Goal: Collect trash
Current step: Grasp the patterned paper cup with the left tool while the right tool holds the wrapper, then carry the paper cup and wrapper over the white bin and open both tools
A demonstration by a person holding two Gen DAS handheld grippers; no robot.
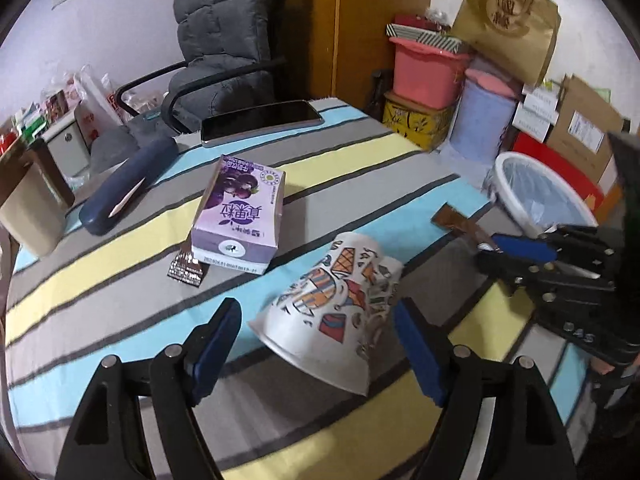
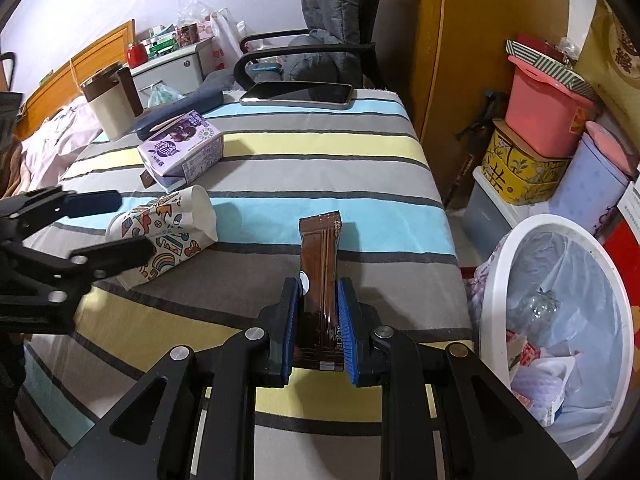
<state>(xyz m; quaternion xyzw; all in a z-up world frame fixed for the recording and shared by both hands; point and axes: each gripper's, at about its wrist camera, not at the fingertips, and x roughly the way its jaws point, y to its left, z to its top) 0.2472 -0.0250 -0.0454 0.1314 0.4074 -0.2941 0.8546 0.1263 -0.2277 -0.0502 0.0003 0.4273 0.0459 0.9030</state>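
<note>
My right gripper (image 2: 318,300) is shut on a brown snack wrapper (image 2: 319,256) and holds it above the striped table (image 2: 320,152); it also shows in the left wrist view (image 1: 460,226). My left gripper (image 1: 316,332) is open, its jaws on either side of a crushed patterned paper cup (image 1: 336,308) lying on its side; the cup also shows in the right wrist view (image 2: 164,232). A purple drink carton (image 1: 240,216) lies farther back, with a small dark wrapper (image 1: 186,270) beside it. A white trash bin (image 2: 556,320) with a liner stands at the table's right.
A phone (image 1: 260,122), a dark blue case (image 1: 124,188) and a beige canister (image 1: 30,208) lie at the table's far side. A grey office chair (image 1: 224,40) stands behind. Boxes, pink tubs (image 2: 544,112) and bags are stacked at the right by the bin.
</note>
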